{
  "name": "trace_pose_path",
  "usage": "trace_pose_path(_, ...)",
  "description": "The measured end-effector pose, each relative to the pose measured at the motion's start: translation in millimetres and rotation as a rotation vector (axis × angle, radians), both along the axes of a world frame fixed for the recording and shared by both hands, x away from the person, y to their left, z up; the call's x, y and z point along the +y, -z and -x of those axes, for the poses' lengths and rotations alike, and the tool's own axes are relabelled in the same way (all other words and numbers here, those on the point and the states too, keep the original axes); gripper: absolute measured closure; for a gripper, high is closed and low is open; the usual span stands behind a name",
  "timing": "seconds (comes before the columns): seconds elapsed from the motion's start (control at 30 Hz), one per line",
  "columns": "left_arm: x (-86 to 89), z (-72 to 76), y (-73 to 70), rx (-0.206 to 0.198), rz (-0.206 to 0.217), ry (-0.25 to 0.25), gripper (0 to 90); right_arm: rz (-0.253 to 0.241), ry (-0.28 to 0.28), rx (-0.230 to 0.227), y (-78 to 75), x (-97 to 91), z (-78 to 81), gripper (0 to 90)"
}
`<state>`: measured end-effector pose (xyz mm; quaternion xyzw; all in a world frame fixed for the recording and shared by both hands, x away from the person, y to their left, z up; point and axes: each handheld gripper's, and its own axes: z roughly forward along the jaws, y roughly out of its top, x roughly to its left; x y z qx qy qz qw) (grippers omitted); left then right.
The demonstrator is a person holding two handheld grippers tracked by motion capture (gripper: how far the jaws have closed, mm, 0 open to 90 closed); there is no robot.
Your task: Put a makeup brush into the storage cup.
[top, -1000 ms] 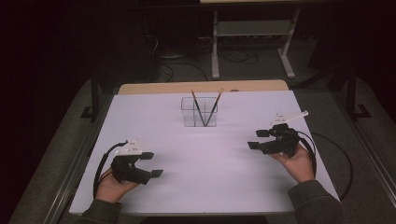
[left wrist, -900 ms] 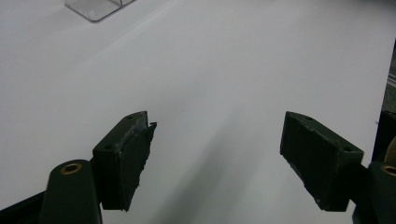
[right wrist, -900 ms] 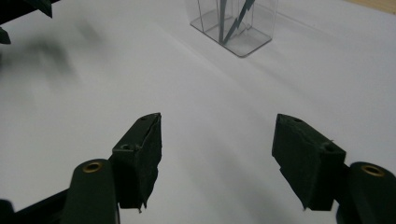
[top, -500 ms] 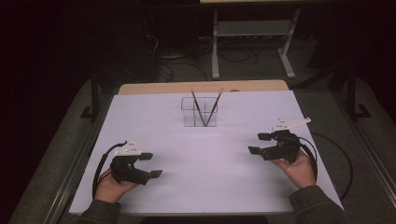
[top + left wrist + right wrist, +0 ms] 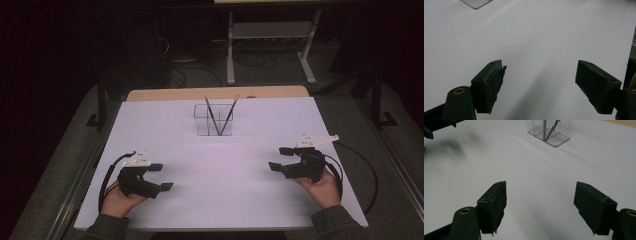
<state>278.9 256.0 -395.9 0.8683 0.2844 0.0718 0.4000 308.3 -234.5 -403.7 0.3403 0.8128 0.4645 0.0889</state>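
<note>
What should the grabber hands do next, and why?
Probably nothing more than rest: both pencils already lean crossed inside the clear holder, and the left gripper and right gripper sit open and empty on the white table.

White, unpatterned sheet (image 5: 215, 165) over the table, with a pale wooden strip (image 5: 215, 93) along the far edge. Clear, colourless plastic box-shaped holder (image 5: 213, 120) with faint grey edges; inside it, two slim pencils (image 5: 227, 116) with dark bluish-grey shafts and orange-tan upper ends. Matte black two-jaw left gripper (image 5: 162, 176) under a pale grey three-cornered plate, with a black cable. Matte black two-jaw right gripper (image 5: 281, 158), likewise with a pale grey plate and a black cable. Brass-coloured rings (image 5: 459, 90) in the black jaw arms. Dark olive-grey sleeves (image 5: 332, 225). Dark grey floor (image 5: 380, 140); light grey metal stand (image 5: 272, 37) in the black background.
</note>
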Motion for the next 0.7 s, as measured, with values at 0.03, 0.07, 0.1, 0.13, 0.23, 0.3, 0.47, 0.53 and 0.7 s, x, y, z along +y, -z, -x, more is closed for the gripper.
trace_pose_path(0.03,-0.3,0.1,0.3,0.0,0.001,-0.002,21.2,0.0,0.002,0.003,0.9,-0.3,0.7,25.0)
trace_pose_path(0.07,-0.3,0.1,0.4,-0.001,-0.001,0.0,21.1,0.002,0.001,0.003,1.6,-0.9,1.4,25.0)
trace_pose_path(0.1,-0.4,0.3,0.5,0.002,0.0,-0.002,20.9,-0.001,0.003,0.003,2.3,-1.4,2.6,25.0)
trace_pose_path(0.13,-0.3,0.3,0.5,0.002,0.0,-0.001,20.9,0.0,-0.001,0.0,2.9,-2.2,3.2,25.0)
trace_pose_path(0.23,0.0,0.8,0.7,0.003,-0.004,0.001,21.1,-0.001,0.003,0.002,4.8,-4.0,6.1,25.0)
trace_pose_path(0.3,0.0,0.9,1.0,0.005,-0.006,0.0,21.1,-0.004,0.007,0.006,6.2,-5.2,8.1,25.0)
trace_pose_path(0.47,-0.1,0.8,0.9,0.002,-0.003,0.0,20.7,-0.011,0.005,0.012,9.4,-7.8,12.4,24.7)
trace_pose_path(0.53,-0.9,1.2,0.5,0.002,-0.002,-0.001,20.3,-0.012,0.005,0.019,10.1,-8.8,14.3,24.6)
trace_pose_path(0.7,-1.2,1.4,0.9,0.003,-0.004,0.002,19.9,-0.021,0.007,0.023,12.3,-11.1,17.1,24.2)
